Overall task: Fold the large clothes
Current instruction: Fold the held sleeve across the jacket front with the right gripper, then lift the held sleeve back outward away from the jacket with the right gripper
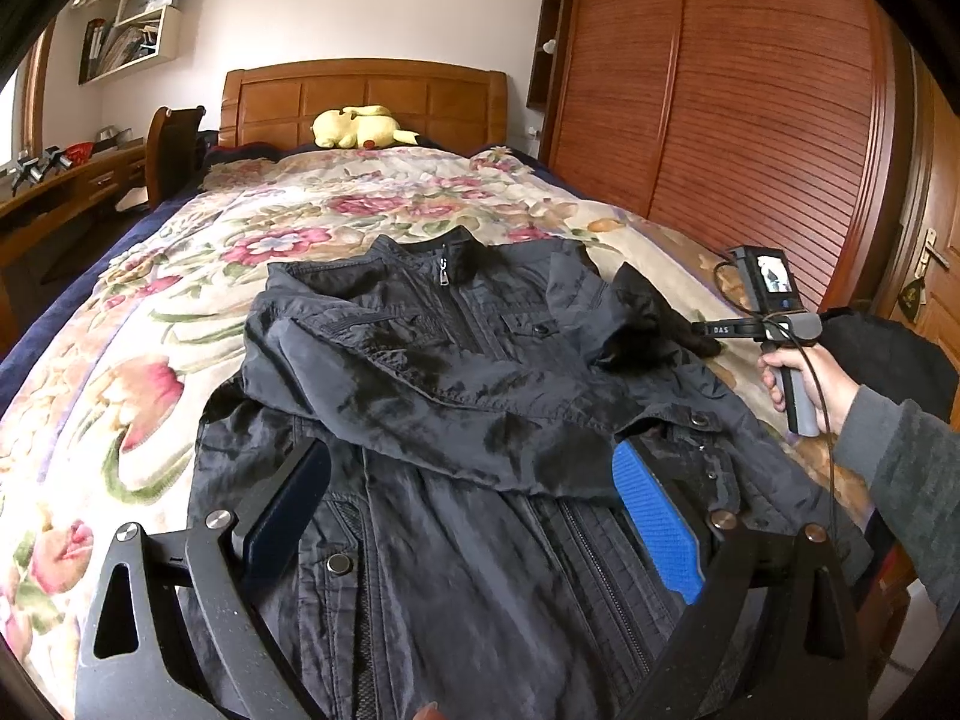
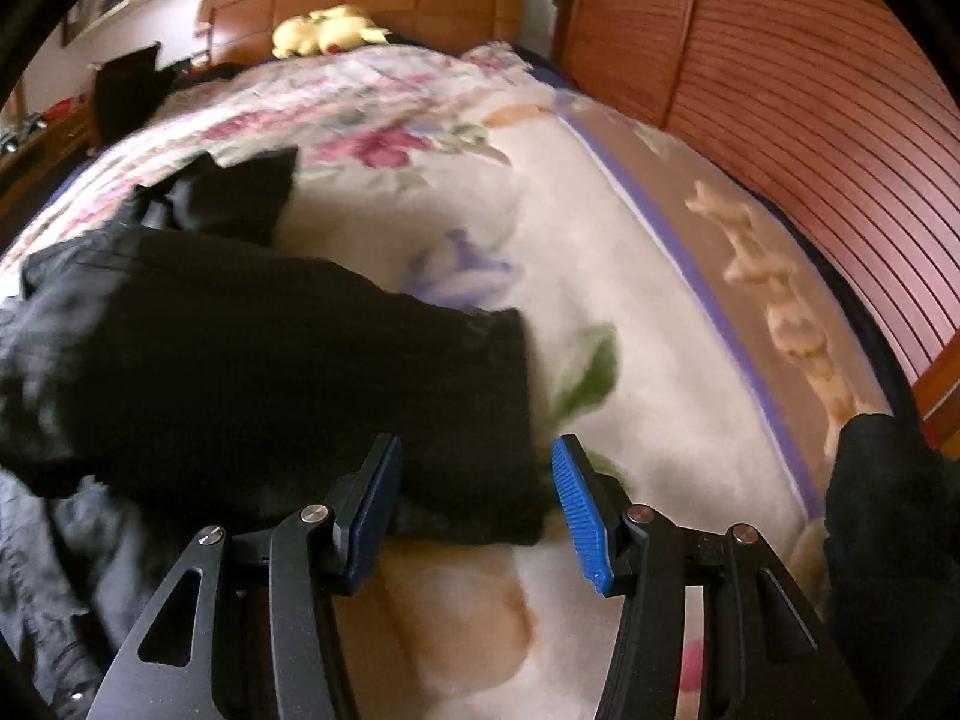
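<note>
1. Left gripper (image 1: 474,516): fingers spread wide, gripping nothing, poised over the jacket front.
2. Right gripper (image 2: 477,504): fingers parted, nothing between them, a dark sleeve (image 2: 300,372) just ahead.
3. Black jacket (image 1: 480,396): zipped, one sleeve folded across the chest, lying near the bed's foot edge.
4. Floral blanket (image 1: 180,276): covers the bed.
5. Yellow plush toy (image 1: 357,127): at the headboard (image 1: 360,90).
</note>
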Tool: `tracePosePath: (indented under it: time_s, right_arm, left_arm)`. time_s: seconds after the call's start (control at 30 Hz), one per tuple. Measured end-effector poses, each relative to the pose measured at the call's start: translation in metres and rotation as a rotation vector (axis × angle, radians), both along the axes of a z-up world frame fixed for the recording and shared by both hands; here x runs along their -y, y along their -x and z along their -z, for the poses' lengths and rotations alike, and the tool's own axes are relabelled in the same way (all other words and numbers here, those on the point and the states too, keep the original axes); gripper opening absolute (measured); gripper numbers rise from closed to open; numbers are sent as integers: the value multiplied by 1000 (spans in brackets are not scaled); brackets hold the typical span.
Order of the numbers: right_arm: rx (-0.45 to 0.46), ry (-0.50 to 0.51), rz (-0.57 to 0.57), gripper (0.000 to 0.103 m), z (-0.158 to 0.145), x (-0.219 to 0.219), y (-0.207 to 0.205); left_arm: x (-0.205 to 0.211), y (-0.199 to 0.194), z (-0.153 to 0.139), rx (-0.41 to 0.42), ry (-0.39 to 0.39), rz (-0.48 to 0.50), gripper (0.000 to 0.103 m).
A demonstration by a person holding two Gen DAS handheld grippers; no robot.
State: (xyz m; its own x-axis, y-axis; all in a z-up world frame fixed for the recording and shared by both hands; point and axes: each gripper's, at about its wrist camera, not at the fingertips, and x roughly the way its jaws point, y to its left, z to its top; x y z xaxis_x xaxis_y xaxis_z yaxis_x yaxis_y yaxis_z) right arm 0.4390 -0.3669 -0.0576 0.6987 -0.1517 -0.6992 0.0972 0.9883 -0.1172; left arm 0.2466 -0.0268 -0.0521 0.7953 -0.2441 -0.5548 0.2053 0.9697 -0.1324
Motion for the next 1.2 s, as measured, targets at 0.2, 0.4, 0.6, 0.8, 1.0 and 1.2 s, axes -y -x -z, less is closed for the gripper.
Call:
tracePosePath:
  time_s: [0.2,0.4,0.6,0.8,1.0,1.2]
  right_arm:
    - [-77,-136,20,60,23,16,-23]
    - [-87,-172,-51,46,24,12,-17]
    - [-110,-73,-169,16,19,-15,-2]
    - [-6,18,-172,12,-26,-26,31]
    - [127,100,-104,12,-97,-12,73]
    - [226,212,-18,12,-160,3,118]
  left_arm:
    - [0,-1,1,-4,-8,1,96]
    - [-1,-1,2,-8,-11,-1,96]
    - [-5,3,3,-10,-21,-5,95]
    - [-11,10,4,-9,-36,-16,96]
    - [-18,18,4,-3,-41,-26,96]
    - [-26,23,3,1,-38,-32,96]
